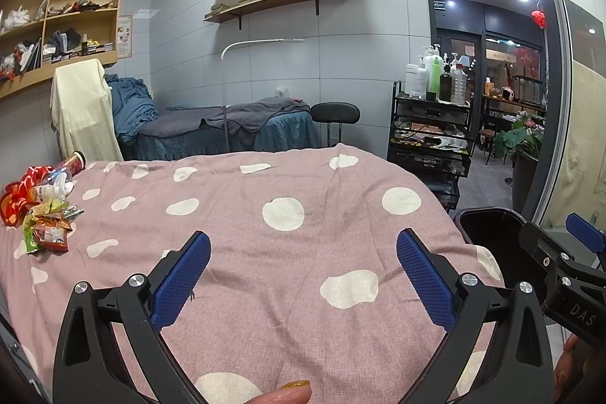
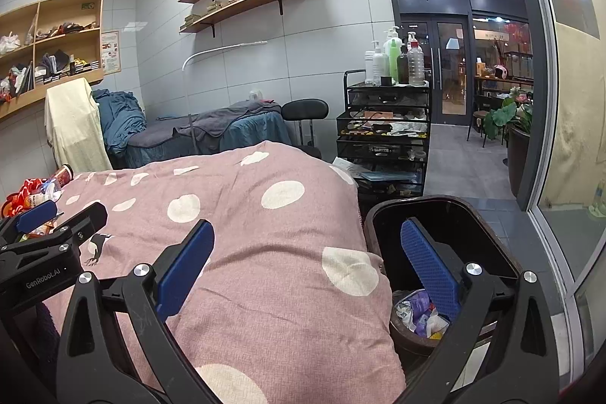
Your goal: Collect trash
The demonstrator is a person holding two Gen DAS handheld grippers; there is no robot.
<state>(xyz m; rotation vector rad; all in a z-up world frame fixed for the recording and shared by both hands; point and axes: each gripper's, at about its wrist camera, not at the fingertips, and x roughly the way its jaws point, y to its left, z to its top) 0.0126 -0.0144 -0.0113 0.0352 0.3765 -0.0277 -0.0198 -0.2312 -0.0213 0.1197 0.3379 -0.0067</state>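
Trash pile (image 1: 45,211) — crumpled snack wrappers, a squashed plastic bottle, a red-lidded can — lies on the bed (image 1: 303,252), far out to the left of the left gripper (image 1: 303,264) and beyond its fingertips, well apart from them.

Left gripper: fingers (image 1: 181,283) spread wide, nothing between them, only the pink spotted cover below. A fingertip with a yellow nail shows at the bottom edge.

Right gripper (image 2: 306,264): fingers likewise wide apart and empty. Left finger (image 2: 185,267) over the bed; right finger (image 2: 428,267) over the open black bin (image 2: 382,226) standing just beside the bed's edge.

Right view alone shows inside the bin: crumpled wrappers and paper (image 2: 416,313) at the bottom, and the left gripper near the trash pile. Left view shows only the bin's dark upper rim, with the right gripper in front of it.
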